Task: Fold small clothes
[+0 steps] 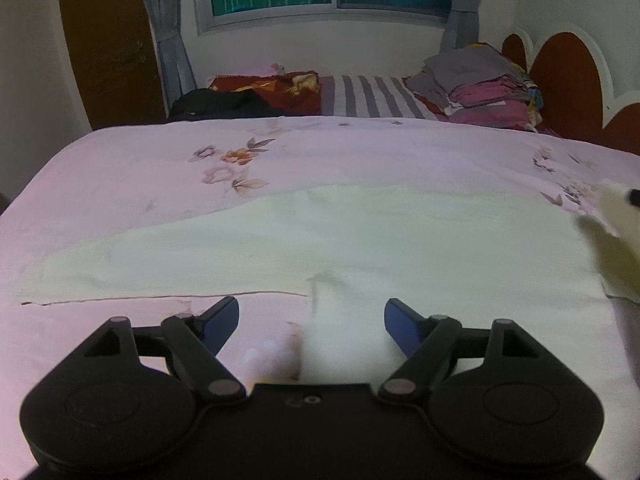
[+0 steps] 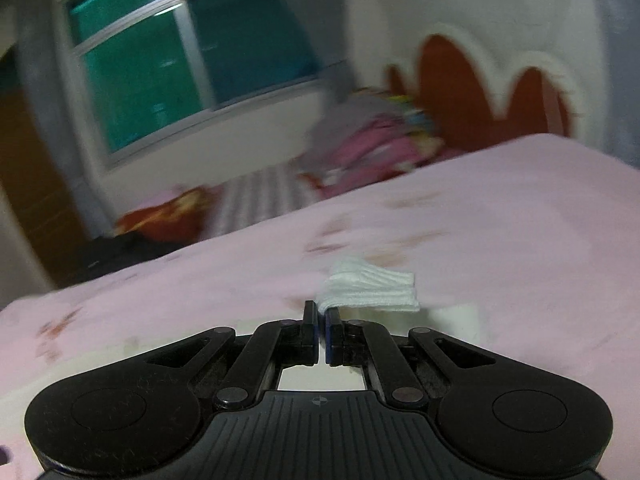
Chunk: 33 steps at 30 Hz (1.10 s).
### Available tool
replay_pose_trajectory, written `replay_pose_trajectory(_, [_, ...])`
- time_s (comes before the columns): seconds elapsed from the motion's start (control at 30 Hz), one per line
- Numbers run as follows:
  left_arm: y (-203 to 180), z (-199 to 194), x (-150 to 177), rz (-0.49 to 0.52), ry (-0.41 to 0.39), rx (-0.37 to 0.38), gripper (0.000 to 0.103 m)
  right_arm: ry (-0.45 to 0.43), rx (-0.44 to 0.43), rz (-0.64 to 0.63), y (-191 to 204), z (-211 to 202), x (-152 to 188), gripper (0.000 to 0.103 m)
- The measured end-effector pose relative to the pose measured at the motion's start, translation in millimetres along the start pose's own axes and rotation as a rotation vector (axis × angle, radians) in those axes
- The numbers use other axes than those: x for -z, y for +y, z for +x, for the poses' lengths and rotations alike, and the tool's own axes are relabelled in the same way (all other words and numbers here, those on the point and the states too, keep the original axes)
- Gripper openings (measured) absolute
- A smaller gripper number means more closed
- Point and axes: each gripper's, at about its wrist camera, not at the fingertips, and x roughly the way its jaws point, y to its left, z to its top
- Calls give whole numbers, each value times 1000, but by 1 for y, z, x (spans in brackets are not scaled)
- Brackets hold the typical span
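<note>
Pink floral-print bed sheet [image 1: 360, 152] covers the bed and fills most of both views. On it lies a pale cream flat cloth garment [image 1: 320, 240], spread wide across the middle of the left wrist view, one narrow part running down toward the camera between the left gripper's fingers. Far end of the bed: grey-and-white striped pillow [image 1: 372, 96], red patterned blanket [image 1: 276, 88] to its left, stack of folded pink and grey clothes [image 1: 484, 84] to its right against the red scalloped headboard [image 1: 568, 80]. Left gripper [image 1: 311, 322] hovers over the near edge of the garment with jaws spread wide, blue pads [image 1: 402, 326] clear of the fabric, nothing held. Right gripper [image 2: 321, 322] has its jaws pressed together, pinching a bunched white corner of the cloth garment [image 2: 372, 290]; the folds fan out just past the fingertips, raised off the sheet. Right wrist view is motion-blurred. In the left wrist view, that lifted corner shows as a blurred pale flap at the right edge.
</note>
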Motion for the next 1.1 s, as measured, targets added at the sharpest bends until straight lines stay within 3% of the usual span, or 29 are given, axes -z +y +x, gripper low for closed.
replay_pose_trajectory(0.23, [30, 16, -5, -17, 7, 35, 79, 140, -171, -112, 117, 42, 52, 2])
replay_pose_trajectory(0.37, [33, 27, -10, -6, 12, 95, 79, 253, -211, -159, 149, 62, 85, 3])
replay_pose_trajectory(0.47, [27, 34, -12, 24, 12, 150, 79, 283, -190, -196, 162, 62, 101, 3])
replay_pose_trajectory(0.63, [0, 54, -15, 78, 28, 256, 81, 257, -154, -173, 152, 44, 98, 3])
replay_pose_trajectory(0.77, [-29, 74, -12, 91, 78, 352, 81, 226, -54, -175, 127, 23, 91, 3])
replay_pose_trajectory(0.9, [-52, 94, -4, 110, 119, 348, 80, 220, 27, -146, 91, 8, 90, 3])
replay_pose_trajectory(1.0, [-59, 106, -2, 75, 138, 351, 74, 219, 58, -129, 64, 2, 90, 3])
replay_pose_trajectory(1.1, [-62, 117, -1, 10, 163, 374, 62, 212, 81, -125, 44, 0, 91, 3])
